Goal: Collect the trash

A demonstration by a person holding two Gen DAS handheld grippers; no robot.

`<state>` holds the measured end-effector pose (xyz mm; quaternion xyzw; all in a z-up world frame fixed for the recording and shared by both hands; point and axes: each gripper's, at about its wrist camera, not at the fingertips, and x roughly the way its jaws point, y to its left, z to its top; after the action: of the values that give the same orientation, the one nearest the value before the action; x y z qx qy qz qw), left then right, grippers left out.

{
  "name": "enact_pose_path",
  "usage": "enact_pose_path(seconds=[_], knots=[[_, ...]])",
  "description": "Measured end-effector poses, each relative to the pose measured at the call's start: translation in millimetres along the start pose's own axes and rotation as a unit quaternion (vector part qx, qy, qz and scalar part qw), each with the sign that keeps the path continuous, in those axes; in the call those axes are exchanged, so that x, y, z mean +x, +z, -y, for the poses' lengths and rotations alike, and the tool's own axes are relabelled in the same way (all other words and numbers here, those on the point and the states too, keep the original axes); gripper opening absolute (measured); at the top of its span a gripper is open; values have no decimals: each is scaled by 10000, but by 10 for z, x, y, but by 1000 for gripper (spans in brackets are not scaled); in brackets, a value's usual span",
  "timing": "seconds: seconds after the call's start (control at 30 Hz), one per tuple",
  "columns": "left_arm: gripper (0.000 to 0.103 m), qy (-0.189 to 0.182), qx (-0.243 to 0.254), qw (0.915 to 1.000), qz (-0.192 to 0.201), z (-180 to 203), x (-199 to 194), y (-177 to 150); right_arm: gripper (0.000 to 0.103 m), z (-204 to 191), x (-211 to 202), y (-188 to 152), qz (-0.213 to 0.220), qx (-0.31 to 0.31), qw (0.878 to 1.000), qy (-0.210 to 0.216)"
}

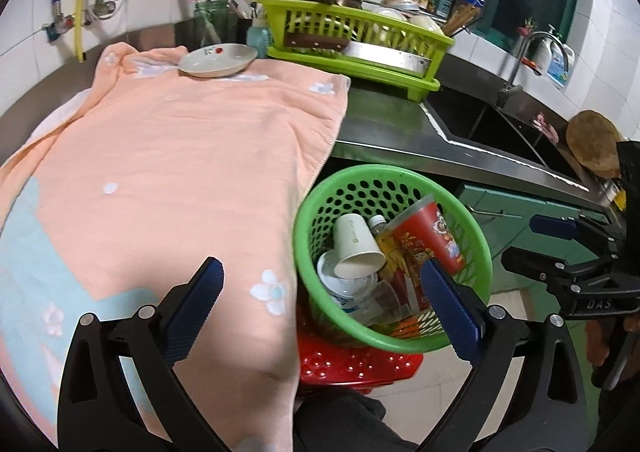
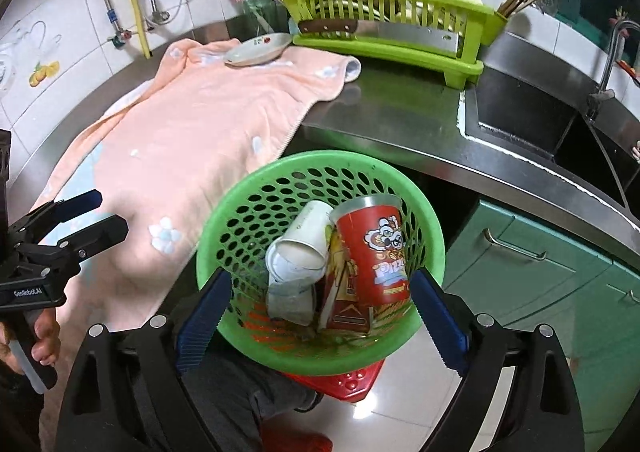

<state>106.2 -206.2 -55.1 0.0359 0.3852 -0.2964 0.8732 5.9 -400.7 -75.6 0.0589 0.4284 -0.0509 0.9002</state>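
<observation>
A green perforated basket point(image 1: 320, 195) point(image 2: 248, 203) stands on a red stool point(image 1: 360, 366) beside the counter. It holds a red snack can point(image 1: 432, 236) point(image 2: 372, 252), a white paper cup point(image 1: 356, 248) point(image 2: 304, 240), a plastic bottle point(image 1: 378, 223), clear cups and wrappers. My left gripper point(image 1: 320, 292) is open and empty over the peach towel's point(image 1: 180, 155) edge, left of the basket. My right gripper point(image 2: 320, 300) is open and empty above the basket. Each gripper also shows in the other's view: the right gripper point(image 1: 560, 248), the left gripper point(image 2: 84, 219).
A white plate point(image 1: 218, 59) point(image 2: 258, 49) lies on the towel's far end. A green dish rack point(image 1: 360, 31) point(image 2: 384, 23) with dishes and a cleaver stands behind. A steel sink point(image 1: 500, 123) point(image 2: 528, 111) with faucet is at right, green cabinets point(image 2: 540, 272) below.
</observation>
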Motion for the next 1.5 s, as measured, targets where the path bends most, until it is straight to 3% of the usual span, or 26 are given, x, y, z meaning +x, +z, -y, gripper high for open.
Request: enact_pose_path(seconds=[0.33, 0.47, 0.87, 1.5], knots=[[98, 380, 44, 9983, 433, -57, -390, -52, 89, -230, -227, -141, 386, -73, 9992, -1], [98, 571, 46, 9966, 584, -85, -537, -74, 90, -291, -314, -180, 507, 20, 9986, 179], [98, 1111, 37, 9908, 777, -170, -821, -200, 91, -487, -514, -219, 926, 114, 9953, 276], [98, 973, -379, 9906, 887, -409, -1060, -306, 91, -636, -628, -264, 1317, 179, 9909, 215]])
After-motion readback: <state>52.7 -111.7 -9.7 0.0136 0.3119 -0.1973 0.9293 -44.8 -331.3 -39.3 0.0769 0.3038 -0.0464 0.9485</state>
